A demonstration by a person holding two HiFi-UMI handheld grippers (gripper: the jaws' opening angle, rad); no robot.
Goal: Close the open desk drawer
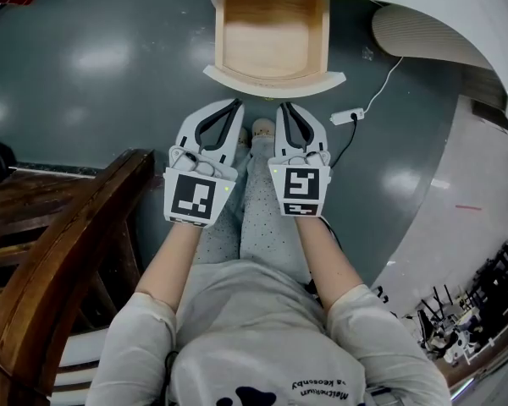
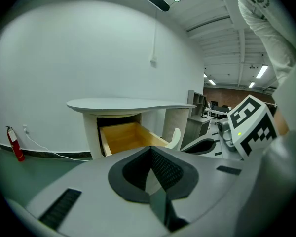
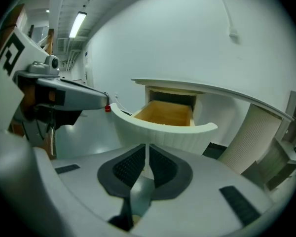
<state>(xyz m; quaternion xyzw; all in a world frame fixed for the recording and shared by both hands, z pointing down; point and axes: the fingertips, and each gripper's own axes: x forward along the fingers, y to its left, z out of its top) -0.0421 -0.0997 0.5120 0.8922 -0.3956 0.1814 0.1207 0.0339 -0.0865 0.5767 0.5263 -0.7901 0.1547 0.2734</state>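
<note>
The open drawer (image 1: 271,32) sticks out from under the white desk (image 1: 457,7); it has a bare wooden inside and a curved white front panel (image 1: 273,79). Both grippers hang side by side just short of that panel, not touching it. My left gripper (image 1: 238,103) is shut with nothing held, and so is my right gripper (image 1: 283,106). In the left gripper view the drawer (image 2: 124,137) lies ahead beyond the shut left gripper (image 2: 149,152). In the right gripper view the ribbed front panel (image 3: 163,130) is close ahead of the right gripper (image 3: 147,149).
A dark wooden chair (image 1: 68,252) stands close on the left. A white power strip (image 1: 345,117) with its cable lies on the grey floor right of the drawer. The desk's ribbed white leg (image 1: 423,34) is at the upper right. A red fire extinguisher (image 2: 15,144) stands by the wall.
</note>
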